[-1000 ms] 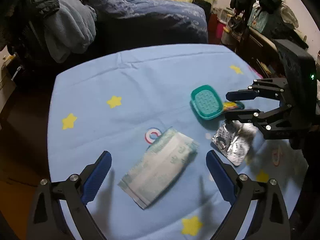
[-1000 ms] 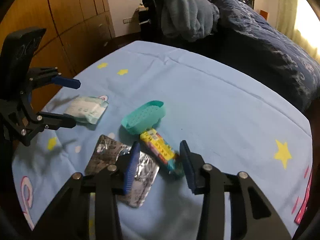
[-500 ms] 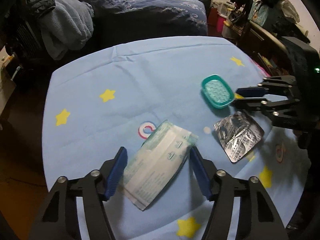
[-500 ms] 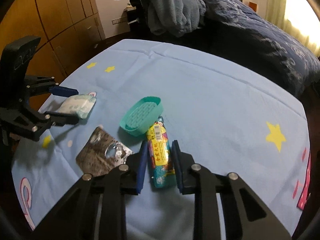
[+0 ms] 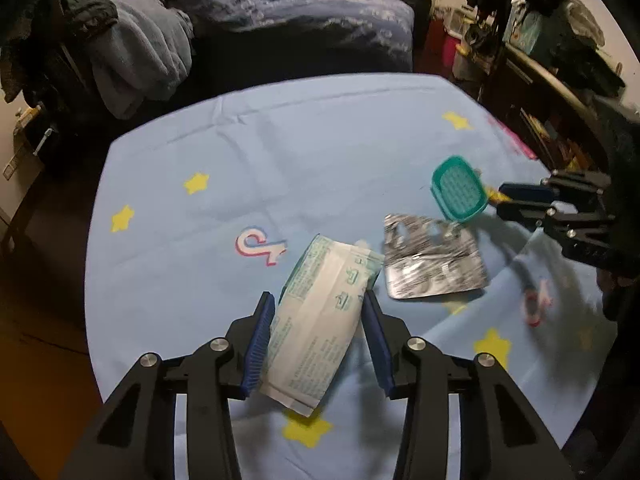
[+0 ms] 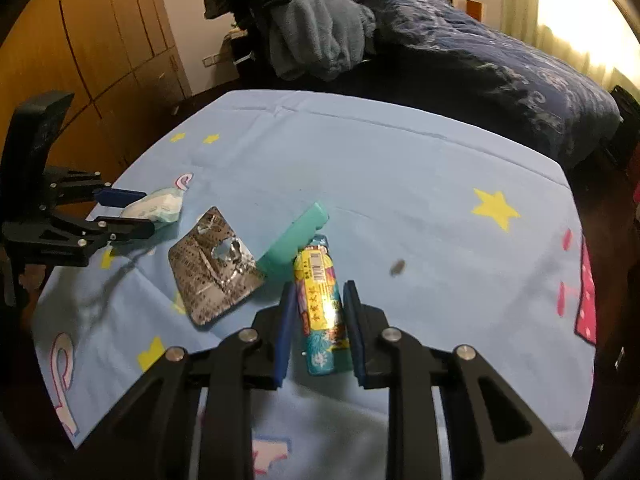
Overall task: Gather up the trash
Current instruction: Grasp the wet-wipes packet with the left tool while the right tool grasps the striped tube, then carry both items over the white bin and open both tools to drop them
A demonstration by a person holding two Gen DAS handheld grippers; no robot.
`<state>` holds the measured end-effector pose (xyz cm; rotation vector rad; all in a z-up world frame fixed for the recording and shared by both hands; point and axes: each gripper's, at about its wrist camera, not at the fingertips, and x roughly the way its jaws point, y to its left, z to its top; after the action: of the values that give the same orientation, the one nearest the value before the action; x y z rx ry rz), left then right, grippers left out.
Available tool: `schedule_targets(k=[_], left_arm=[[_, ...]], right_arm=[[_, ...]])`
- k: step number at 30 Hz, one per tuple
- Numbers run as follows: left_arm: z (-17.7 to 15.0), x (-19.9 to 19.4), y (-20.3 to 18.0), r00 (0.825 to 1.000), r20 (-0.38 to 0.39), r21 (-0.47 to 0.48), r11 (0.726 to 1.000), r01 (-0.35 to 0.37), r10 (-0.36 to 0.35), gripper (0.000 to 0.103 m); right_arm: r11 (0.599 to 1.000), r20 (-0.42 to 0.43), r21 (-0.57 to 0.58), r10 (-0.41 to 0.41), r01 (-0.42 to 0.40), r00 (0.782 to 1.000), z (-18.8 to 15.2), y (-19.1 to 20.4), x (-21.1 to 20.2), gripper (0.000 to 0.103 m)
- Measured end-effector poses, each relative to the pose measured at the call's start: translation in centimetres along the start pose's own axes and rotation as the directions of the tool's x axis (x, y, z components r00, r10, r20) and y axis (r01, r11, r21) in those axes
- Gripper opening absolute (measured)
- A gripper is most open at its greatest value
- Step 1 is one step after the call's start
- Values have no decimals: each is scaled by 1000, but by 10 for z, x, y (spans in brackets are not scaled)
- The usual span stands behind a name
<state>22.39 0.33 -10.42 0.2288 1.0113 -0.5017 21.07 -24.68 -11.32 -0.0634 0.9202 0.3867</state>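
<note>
Between the blue pads of the left claw [image 5: 318, 344] sits a white-and-green tissue pack [image 5: 320, 320], the pads pressed against both of its long edges, so this claw is closed on it; the pack's near end looks raised off the star-printed blue cloth of the surface [image 5: 320, 152]; just right of it lies a crumpled foil blister sheet [image 5: 432, 258], and at that sheet's far right corner a teal soap dish [image 5: 458, 190] is tipped on edge; on the right side of the surface the right claw [image 6: 318, 332] is closed on a colourful snack packet [image 6: 320, 312], whose far end touches the tilted dish; both grasps look complete, so the step in hand is likely the lift; no bin or bag shows in either view, so where the trash goes cannot be told; the next move calls for raising both pieces clear without dragging the dish or foil along; the foil remains to be collected.
</note>
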Motion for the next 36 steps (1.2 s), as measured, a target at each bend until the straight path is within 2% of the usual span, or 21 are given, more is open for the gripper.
schedule_targets(k=[5,9,11,12,18,23,30,36], left_arm=[[2,-17,-9,999,44,-31,999,19,-17,44],[6,-26,-18,997,69,-30,999,22,-20,44],[9,-29,-22,996,80,-31,999,28,-25,44],[11,-29,-24,996,84,-34,999,33,-30,44],[18,-35,-44,993,105,-30,998,59,-56,44],[35,-38,-75,989,124,11,996,84,-85,44],[86,-19,-148,976,121,92,982,168,-178,44],[138,23,-236,960,66,172,951,256,-271,44]], right_arm=[[1000,30,30,-5,4,1000,-9,-7,-19,25],[998,75,49,27,-30,997,-11,-9,-37,25],[999,62,10,-47,46,997,-11,-3,-39,25],[998,56,-4,-56,56,997,-12,-1,-39,25],[999,79,27,-36,34,996,-19,-7,-49,25],[997,120,59,-48,41,992,-24,-23,-69,25],[975,204,202,-138,96,969,-48,-90,-117,25],[910,200,373,-269,181,942,-90,-172,-145,25]])
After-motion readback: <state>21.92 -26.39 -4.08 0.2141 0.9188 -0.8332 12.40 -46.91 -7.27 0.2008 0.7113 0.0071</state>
